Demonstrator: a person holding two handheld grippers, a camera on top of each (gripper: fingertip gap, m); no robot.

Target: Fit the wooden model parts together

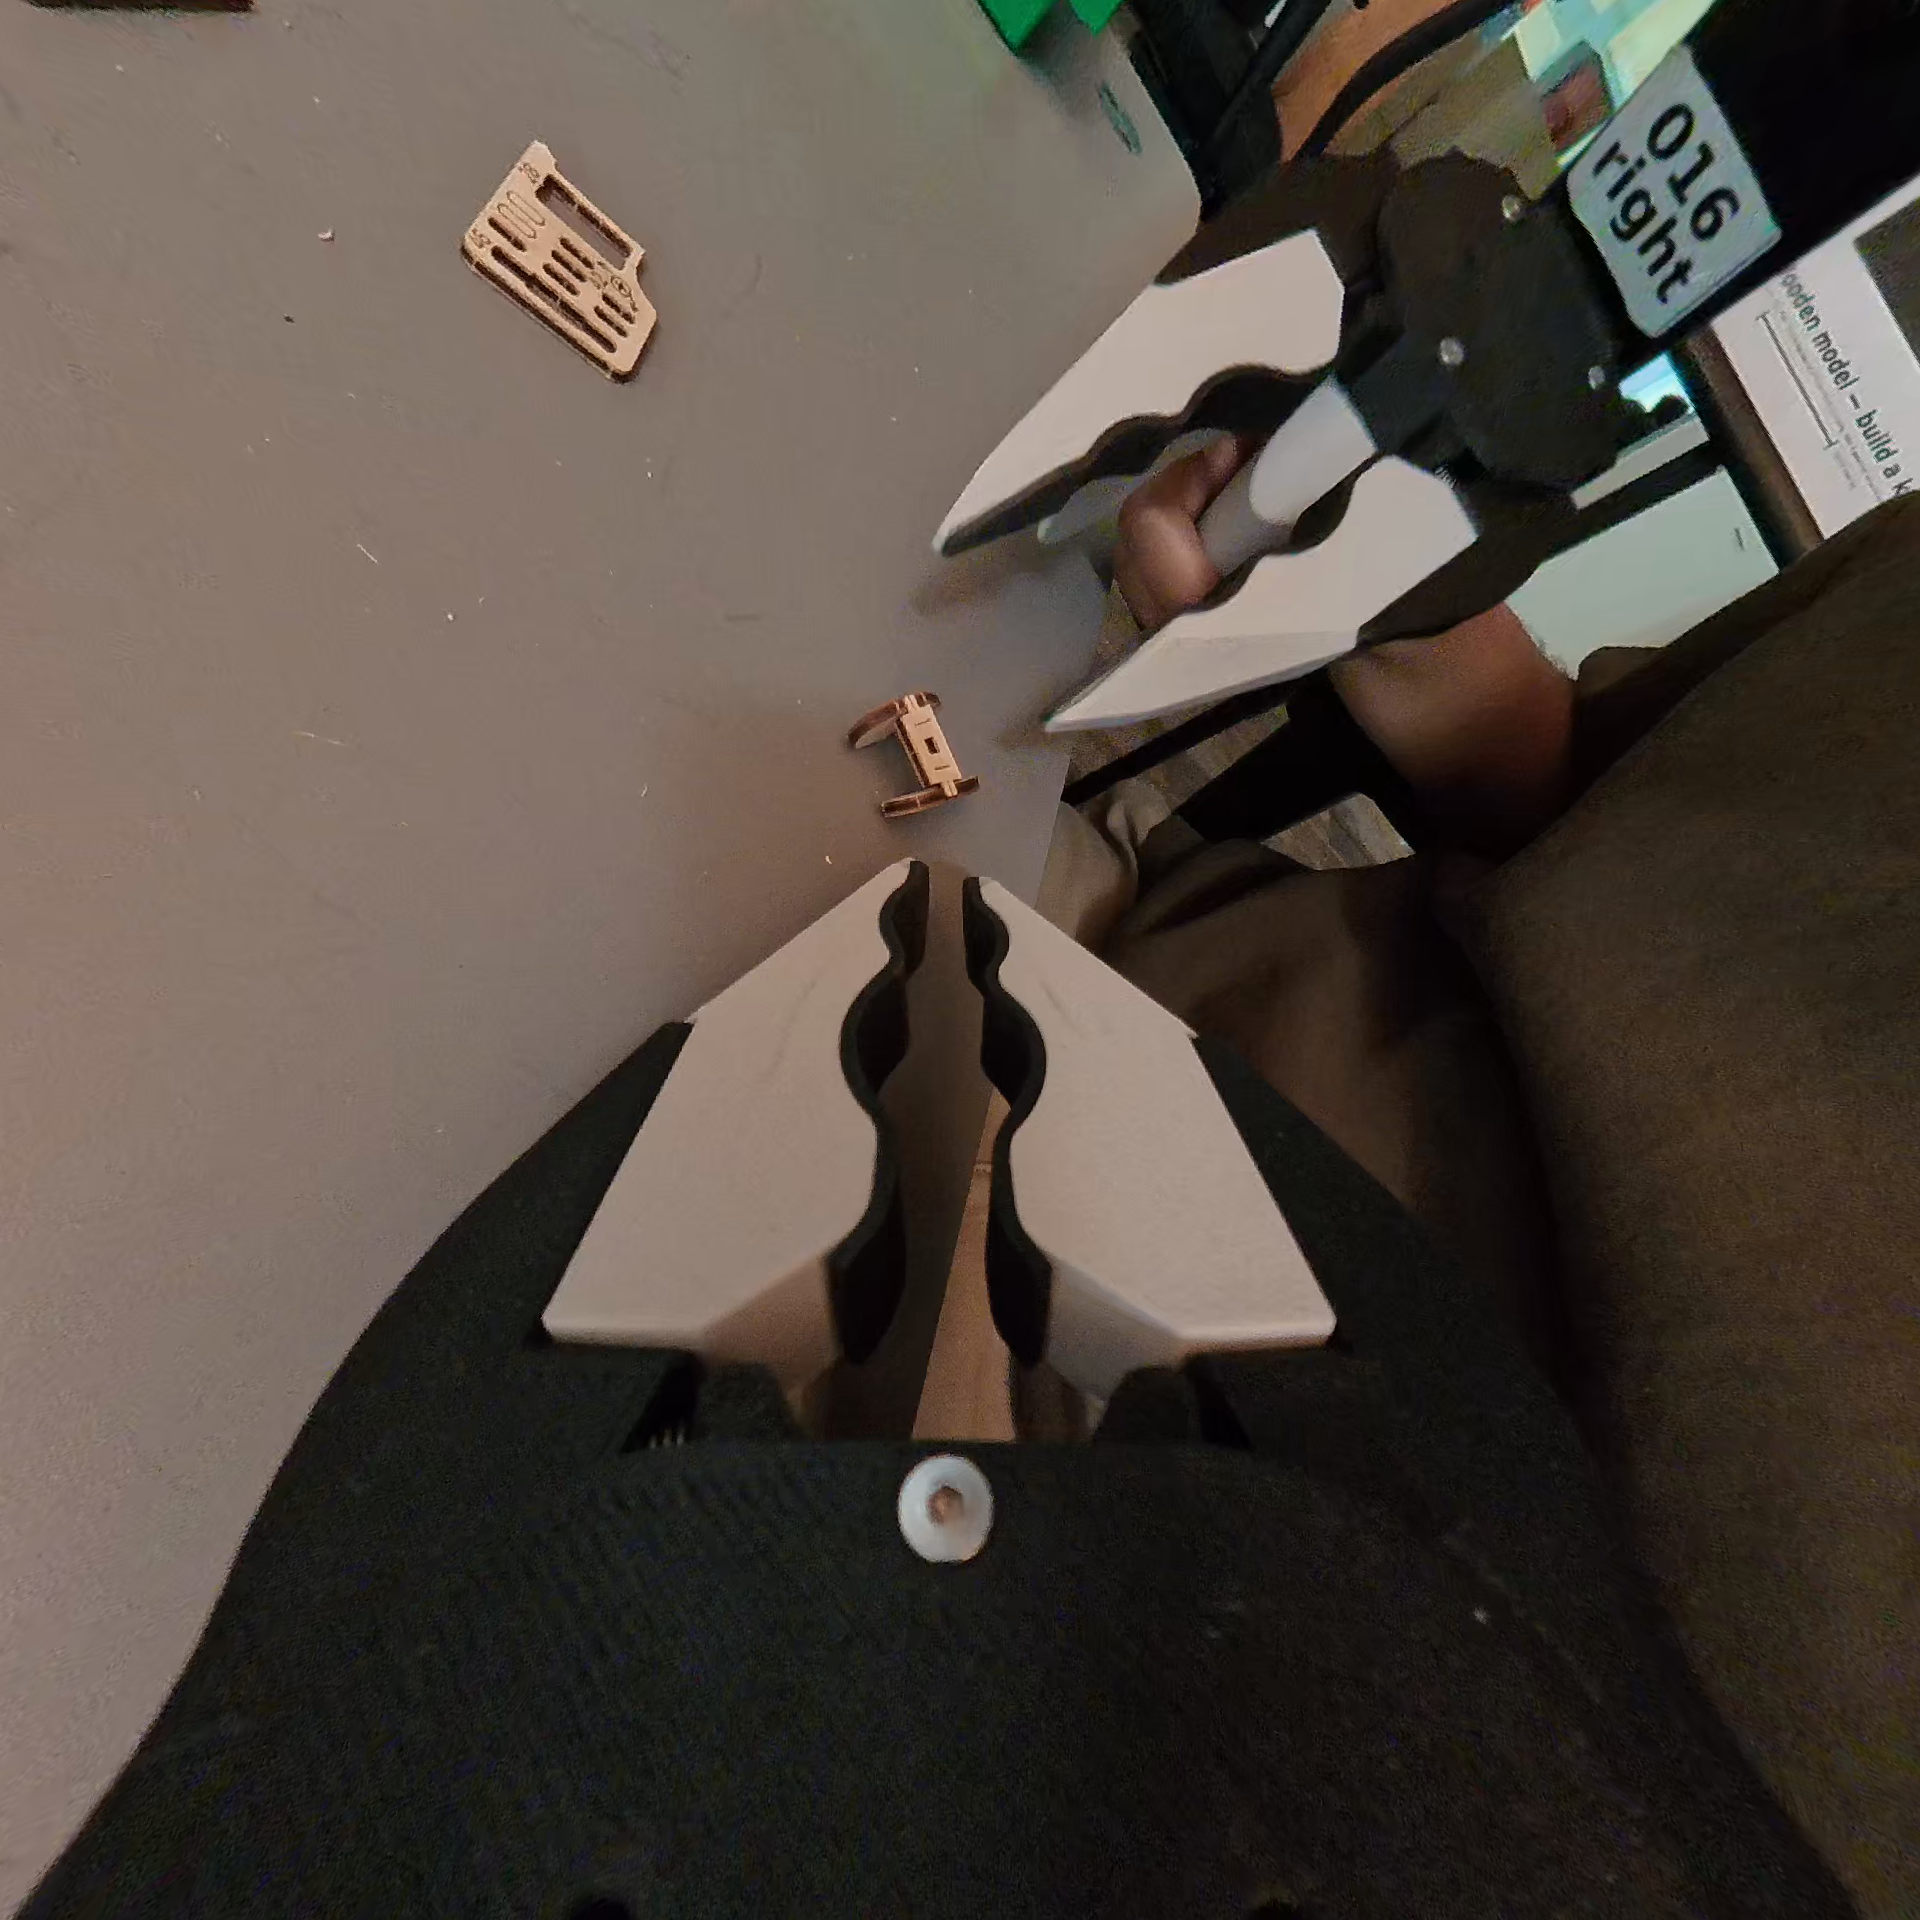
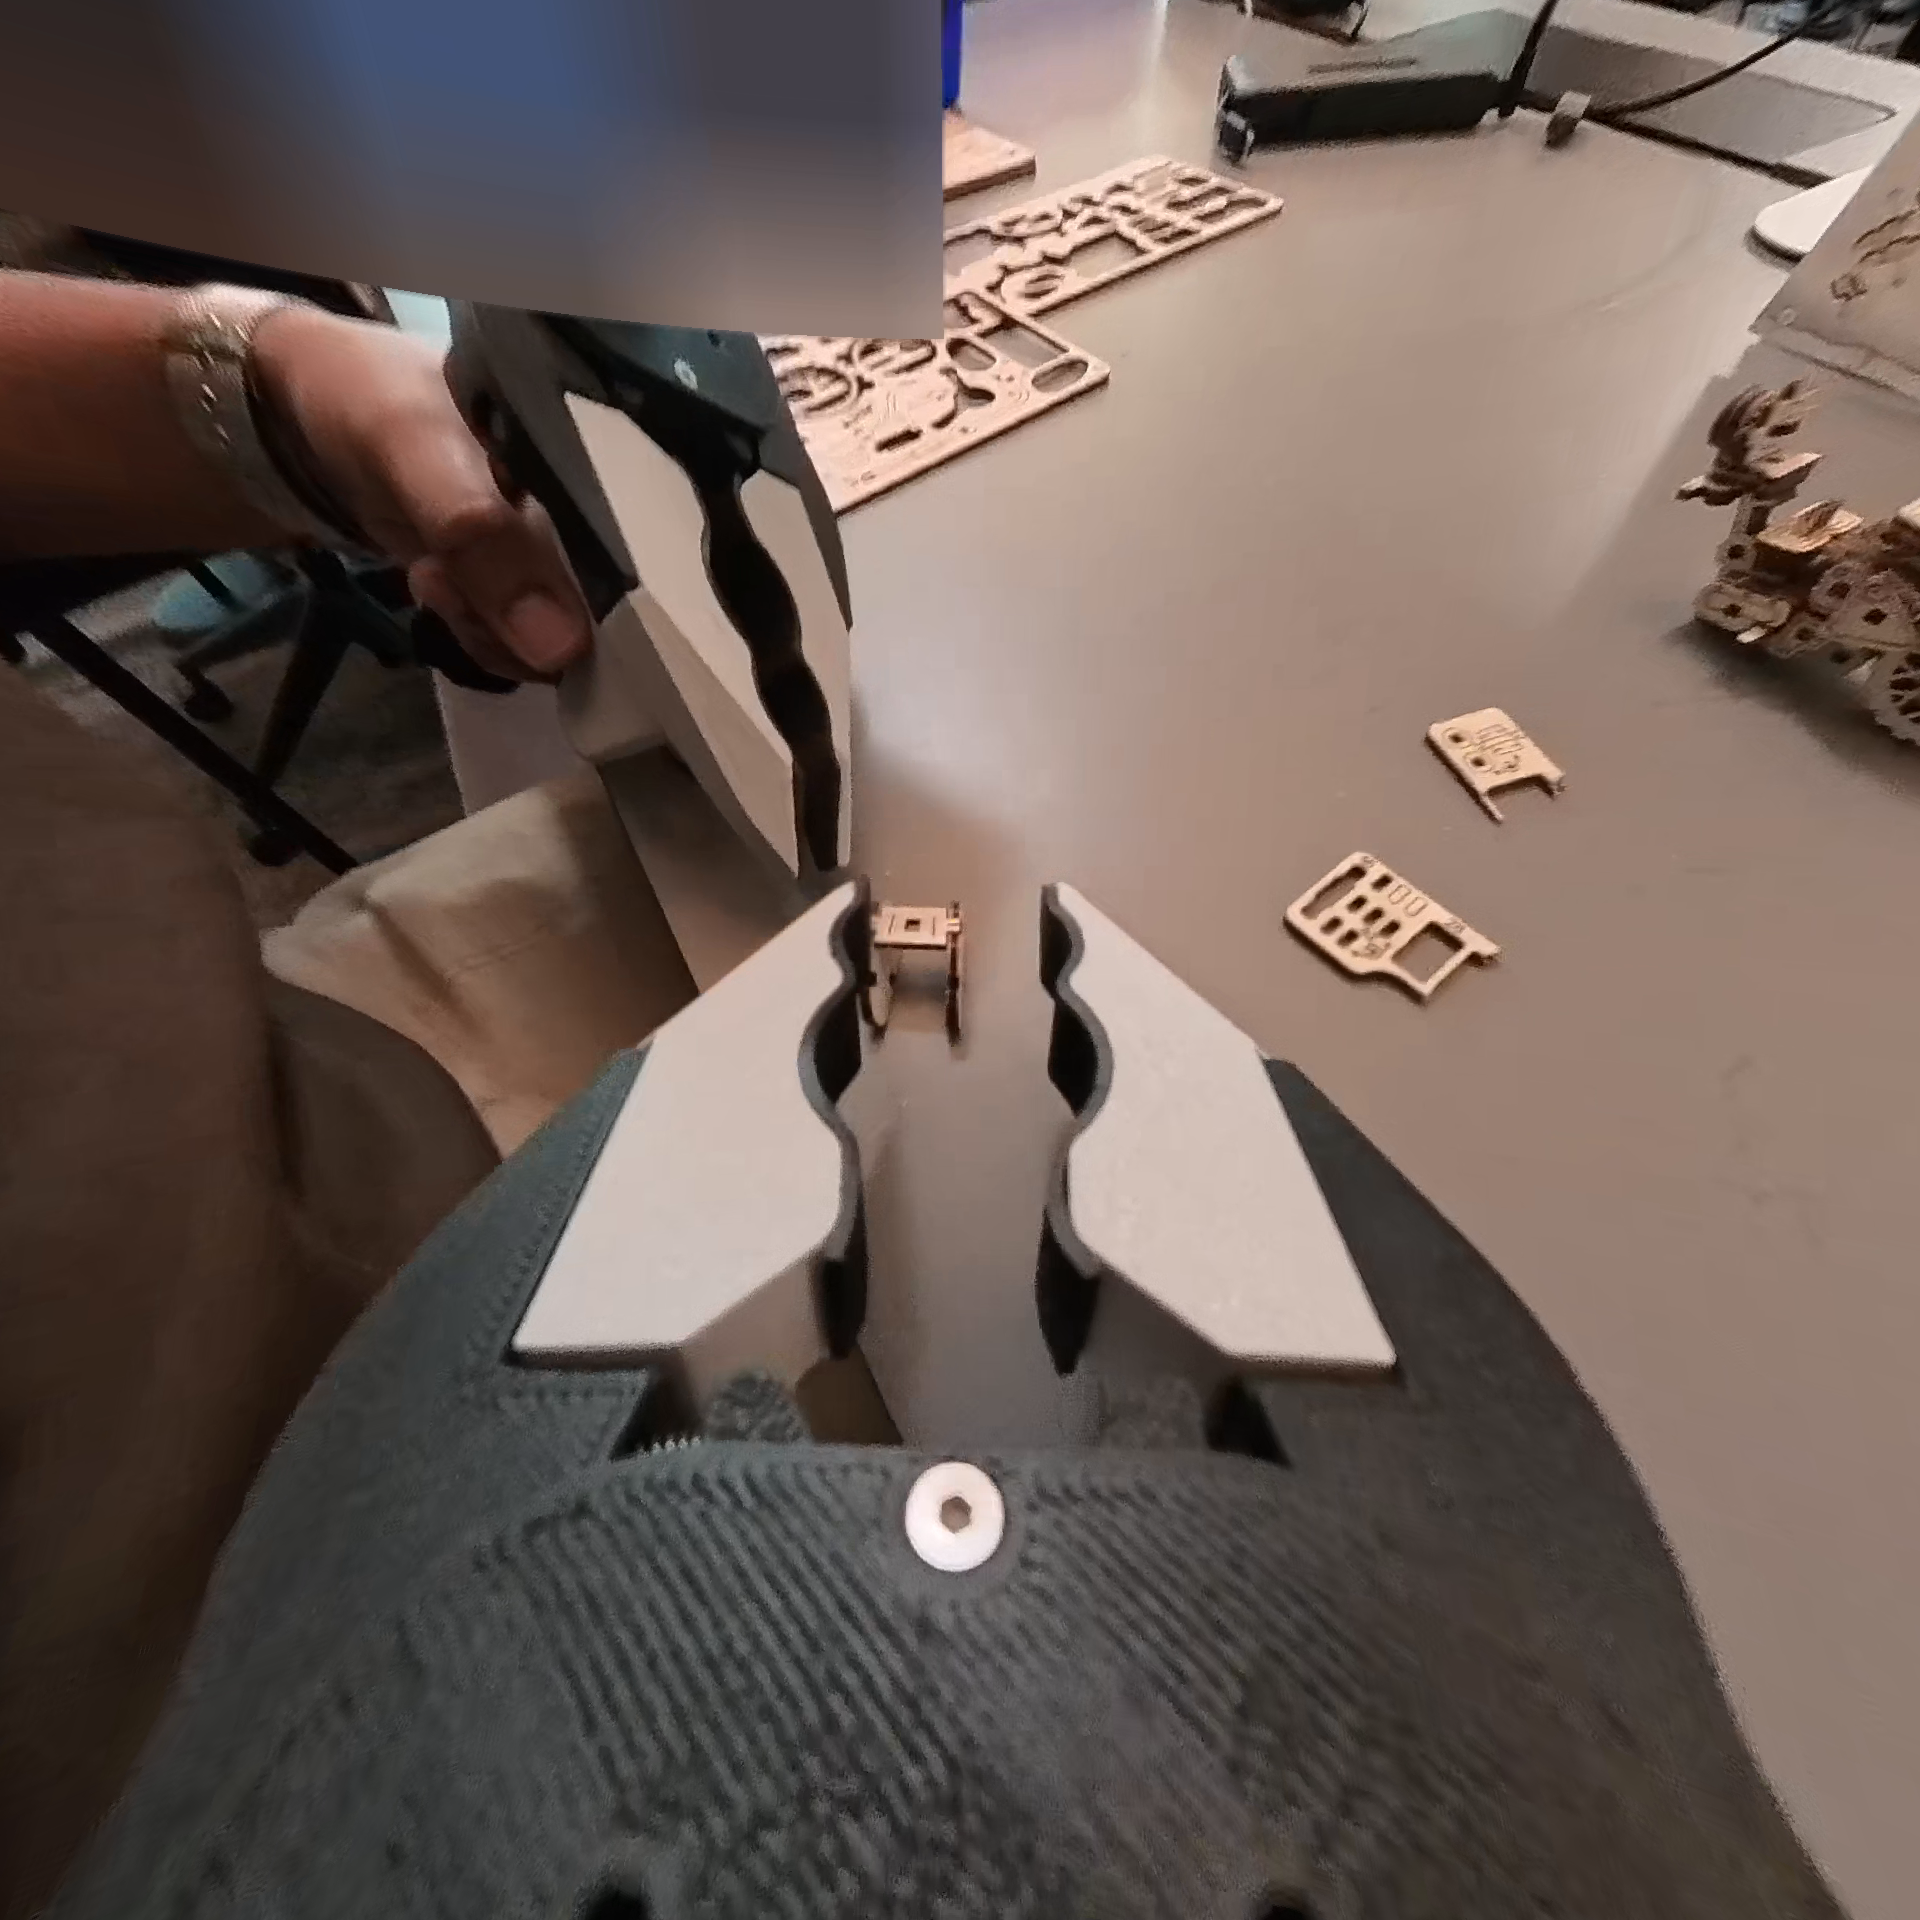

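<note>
A small wooden assembly [image 1: 914, 758], two discs joined by a cross piece, stands on the grey table [image 1: 416, 727] near its edge. In the right wrist view the assembly [image 2: 920, 966] sits between the fingers of my open right gripper [image 2: 954, 899], close to the left finger, and I cannot tell if they touch. My left gripper [image 1: 940, 868] is shut and empty, its tips just short of the assembly. The right gripper [image 1: 997, 629] shows open in the left wrist view. The left gripper [image 2: 821, 847] points down beside the assembly.
Two flat slotted wooden parts [image 2: 1387, 925] [image 2: 1496, 758] lie to the right; one also shows in the left wrist view [image 1: 561, 265]. Punched-out wooden sheets [image 2: 935, 395] lie farther back. A partly built wooden model [image 2: 1818, 582] stands at the far right. A black device [image 2: 1371, 94] lies at the back. One gripper's finger ends stand about 5 cm off the other's.
</note>
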